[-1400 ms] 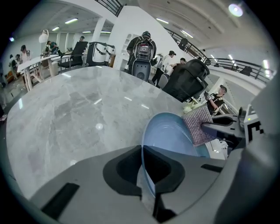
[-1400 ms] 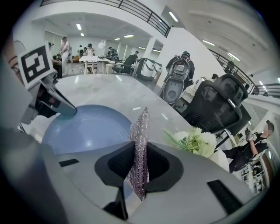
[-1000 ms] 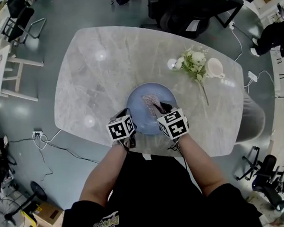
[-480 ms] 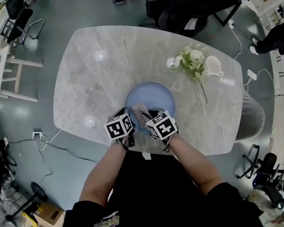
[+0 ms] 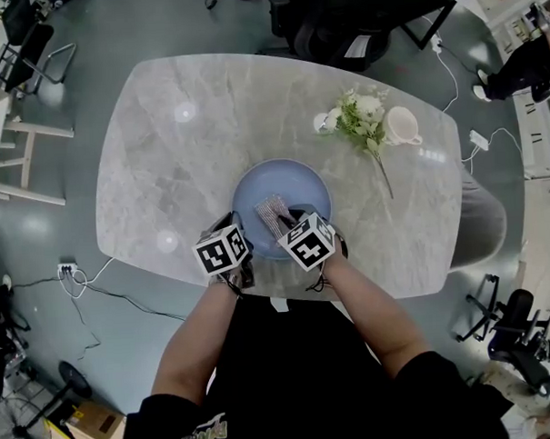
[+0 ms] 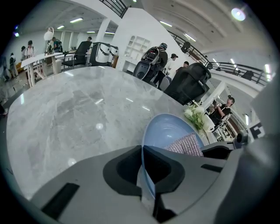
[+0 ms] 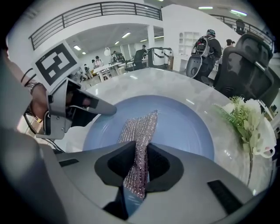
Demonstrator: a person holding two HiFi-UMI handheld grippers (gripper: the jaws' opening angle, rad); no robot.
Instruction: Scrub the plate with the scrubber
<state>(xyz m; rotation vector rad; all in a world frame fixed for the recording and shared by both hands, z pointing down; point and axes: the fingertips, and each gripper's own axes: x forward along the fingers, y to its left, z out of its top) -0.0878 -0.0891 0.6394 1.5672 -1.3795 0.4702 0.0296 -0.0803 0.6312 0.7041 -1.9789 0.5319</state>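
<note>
Two grips are seen: the left gripper (image 6: 142, 151) is clamped on the thin rim of the round blue plate (image 5: 287, 179) at 8 o'clock, and the right gripper (image 7: 141, 154) on the glittery mesh scrubber (image 7: 140, 127) laid over the plate's 6 o'clock half. The plate is set by the rounded marble table's (image 5: 172, 146) 6 o'clock edge, with open stone from 9 to 12.

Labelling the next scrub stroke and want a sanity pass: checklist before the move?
1. Left claw shut on the plate rim: ok.
2. Right claw shut on the scrubber: ok.
3. Scrubber lies on the plate's inner face: ok.
4. Plate flat on the table: cannot tell.
5. Flowers and cup apart from the plate: ok.
</note>
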